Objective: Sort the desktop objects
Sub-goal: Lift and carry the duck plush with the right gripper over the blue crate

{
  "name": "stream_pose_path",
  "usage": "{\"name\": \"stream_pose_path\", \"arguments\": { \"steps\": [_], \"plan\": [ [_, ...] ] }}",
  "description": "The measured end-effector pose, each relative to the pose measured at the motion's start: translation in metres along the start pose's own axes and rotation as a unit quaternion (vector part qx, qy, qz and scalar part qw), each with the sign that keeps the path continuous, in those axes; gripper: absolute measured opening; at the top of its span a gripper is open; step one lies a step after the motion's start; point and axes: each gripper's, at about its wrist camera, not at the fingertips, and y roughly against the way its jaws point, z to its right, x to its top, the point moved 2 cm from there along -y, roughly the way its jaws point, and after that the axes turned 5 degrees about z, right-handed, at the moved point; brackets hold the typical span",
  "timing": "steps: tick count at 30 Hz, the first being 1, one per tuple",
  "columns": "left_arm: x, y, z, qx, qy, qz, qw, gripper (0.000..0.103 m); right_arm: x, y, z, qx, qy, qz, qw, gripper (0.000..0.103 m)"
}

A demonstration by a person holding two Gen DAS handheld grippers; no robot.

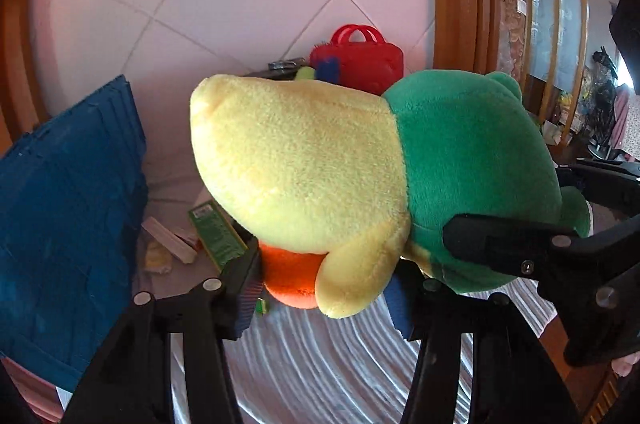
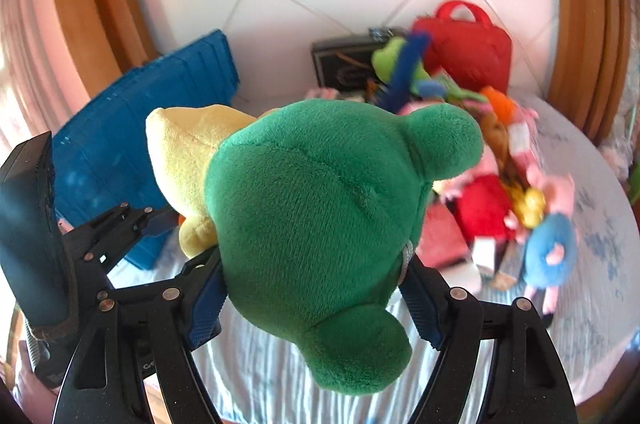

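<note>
You've got the green-and-yellow plush toy [image 1: 360,180] up off the table, left gripper [image 1: 324,288] pinching its yellow end, right gripper [image 2: 312,288] clamping its green end, long axis spanning both, blue plastic crate [image 1: 64,224] left.

Green-and-yellow plush toy [image 1: 360,176] held aloft, lying sideways.

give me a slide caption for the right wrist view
Both grippers hold a green and yellow plush toy above the bed: right gripper clamps the green end, left gripper the yellow end, blue crate behind.
</note>
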Motion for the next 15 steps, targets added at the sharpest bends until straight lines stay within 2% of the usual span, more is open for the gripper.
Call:
{"name": "stream_pose_path", "arguments": {
  "steps": [4, 8, 12, 15],
  "plan": [
    [0.02, 0.018, -0.035, 0.046, 0.016, 0.026, 0.9985, 0.053, 0.036, -0.002, -0.032, 0.038, 0.035, 0.026, 0.998, 0.078],
    [0.041, 0.04, -0.076, 0.108, 0.029, 0.039, 0.993, 0.053, 0.073, -0.008, -0.072, 0.091, 0.071, 0.043, 0.992, 0.079],
    [0.053, 0.066, -0.128, 0.168, 0.055, 0.055, 0.9827, 0.053, 0.103, -0.019, -0.127, 0.143, 0.113, 0.057, 0.982, 0.079],
    [0.054, 0.083, -0.167, 0.205, 0.073, 0.062, 0.9742, 0.053, 0.116, -0.027, -0.171, 0.164, 0.141, 0.062, 0.974, 0.079]
  ]
}}
